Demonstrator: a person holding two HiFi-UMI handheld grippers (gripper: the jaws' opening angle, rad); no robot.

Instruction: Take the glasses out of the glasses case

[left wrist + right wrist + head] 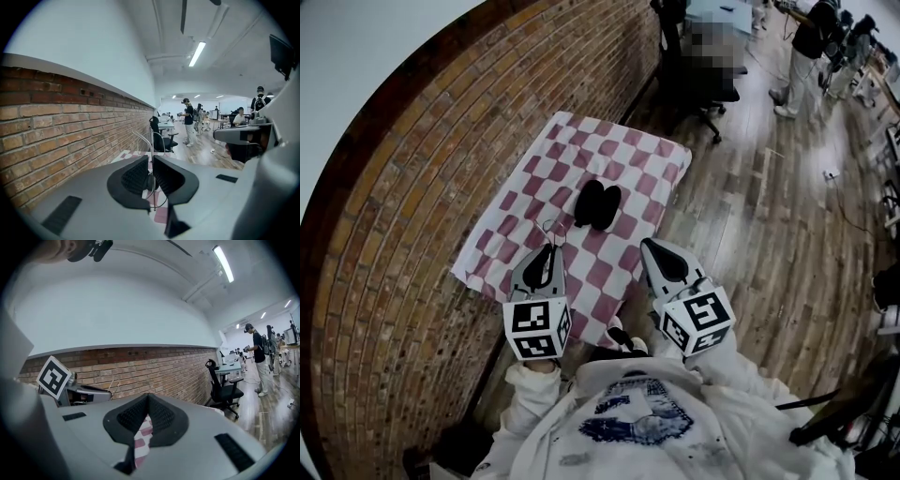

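The black glasses case lies open on the red-and-white checked cloth of the small table. My left gripper hangs above the cloth's near part, shut on thin wire-framed glasses. In the left gripper view the glasses stand upright, pinched between the dark pads, clear of the case. My right gripper hovers beside it over the cloth's near right edge. Its jaws meet at the tips with nothing between them.
A brick wall runs along the table's left side. A black office chair stands behind the table on the wooden floor. Several people stand at desks at the far right.
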